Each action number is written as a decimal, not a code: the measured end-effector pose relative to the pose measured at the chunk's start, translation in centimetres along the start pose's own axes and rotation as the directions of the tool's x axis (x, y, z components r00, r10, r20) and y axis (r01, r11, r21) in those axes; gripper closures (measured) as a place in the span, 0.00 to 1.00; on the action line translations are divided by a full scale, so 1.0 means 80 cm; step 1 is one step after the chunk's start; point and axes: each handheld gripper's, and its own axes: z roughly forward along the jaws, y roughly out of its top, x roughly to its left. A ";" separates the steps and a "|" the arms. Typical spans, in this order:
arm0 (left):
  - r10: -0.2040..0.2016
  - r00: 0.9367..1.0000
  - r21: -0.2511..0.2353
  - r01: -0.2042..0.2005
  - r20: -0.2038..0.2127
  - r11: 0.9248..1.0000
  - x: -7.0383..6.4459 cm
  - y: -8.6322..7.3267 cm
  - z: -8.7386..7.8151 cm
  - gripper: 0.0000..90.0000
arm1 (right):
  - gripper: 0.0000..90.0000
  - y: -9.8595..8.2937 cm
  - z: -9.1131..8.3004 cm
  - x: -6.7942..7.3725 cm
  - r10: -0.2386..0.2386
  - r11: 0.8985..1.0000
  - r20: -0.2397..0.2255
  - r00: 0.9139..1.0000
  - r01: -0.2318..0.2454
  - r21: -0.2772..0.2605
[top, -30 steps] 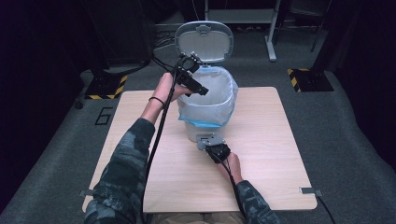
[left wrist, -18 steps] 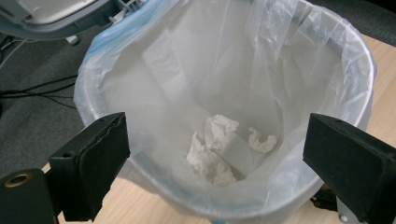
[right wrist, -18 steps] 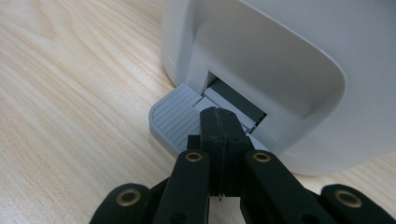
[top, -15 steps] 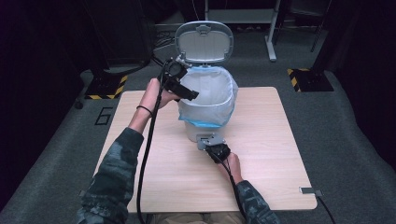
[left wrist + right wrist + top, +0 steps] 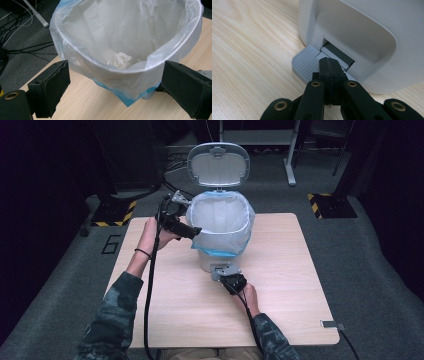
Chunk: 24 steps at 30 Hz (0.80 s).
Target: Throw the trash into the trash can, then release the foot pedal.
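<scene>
A white pedal bin stands mid-table with its lid up and a clear, blue-edged liner bag folded over the rim. A crumpled white tissue lies at the bottom of the bag. My left gripper hovers at the bin's left side, just off the bag's rim; its jaws are open wide with nothing between them, left gripper. My right gripper is shut, its tips pressed down on the grey ribbed pedal at the bin's front; right gripper.
The bin stands on a light wooden table with bare wood on either side of it. Dark floor with cables lies beyond the table's far-left edge. A black stand base with yellow-black tape sits off the far-left corner.
My left gripper has drawn back from above the bin's opening, leftward and down to the bin's left side. The right gripper has stayed on the pedal, and the lid remains up.
</scene>
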 end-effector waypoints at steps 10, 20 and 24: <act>-0.031 0.999 -0.041 0.029 -0.038 0.999 0.000 -0.057 -0.018 0.09 | 1.00 0.000 0.000 0.000 0.004 1.000 -0.002 1.000 -0.004 0.001; -0.088 0.994 -0.057 0.085 -0.058 0.995 0.002 -0.111 -0.013 0.09 | 1.00 0.000 0.001 0.001 0.012 1.000 -0.007 1.000 -0.012 0.004; -0.095 0.993 -0.052 0.092 -0.072 0.994 0.002 -0.135 -0.009 0.09 | 1.00 0.000 0.001 0.001 0.011 1.000 -0.002 1.000 -0.011 0.005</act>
